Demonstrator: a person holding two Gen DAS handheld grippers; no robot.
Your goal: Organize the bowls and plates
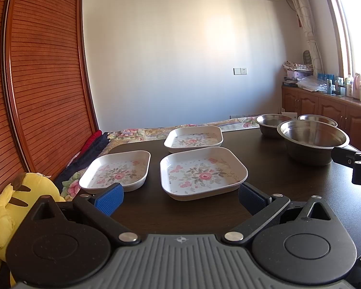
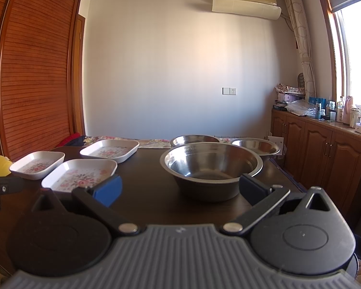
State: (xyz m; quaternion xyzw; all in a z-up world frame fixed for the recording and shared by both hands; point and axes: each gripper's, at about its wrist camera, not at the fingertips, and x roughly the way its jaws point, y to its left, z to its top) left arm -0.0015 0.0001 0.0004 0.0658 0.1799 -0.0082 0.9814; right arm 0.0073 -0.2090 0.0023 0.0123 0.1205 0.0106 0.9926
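Nothing has been gathered yet, by the look of it: three flowered plates and three steel bowls sit apart on the dark tabletop (image 1: 288,183), so this reads as the opening step, with both tools lined up on their first pick.

Nearest the left gripper (image 1: 180,196) is the large plate (image 1: 203,172), its front edge lying just ahead of the blue fingertips (image 1: 109,197). The jaws are spread wide, wider than the plate's front edge, and hold nothing and touch nothing. The next move probably calls for going forward and low so one finger slips under a rim and the other over it, since the walls are shallow and sloped.

To its left sits the smaller plate (image 1: 115,171), near the tabletop's left edge, with a yellow plush toy (image 1: 16,204) off the side. Farther back is the third plate (image 1: 193,138).

The right gripper (image 2: 180,189) faces the big bowl (image 2: 210,166), which stands close in front of it, between the spread fingers in this view. Its jaws are likewise released and empty, not touching the bowl. A grip on the thin rim looks the likeliest way in; the polished wall may slip.

Behind it stand two smaller bowls, the left one (image 2: 195,139) and the right one (image 2: 256,145), near the far edge. Stacking would mean nesting these by size.
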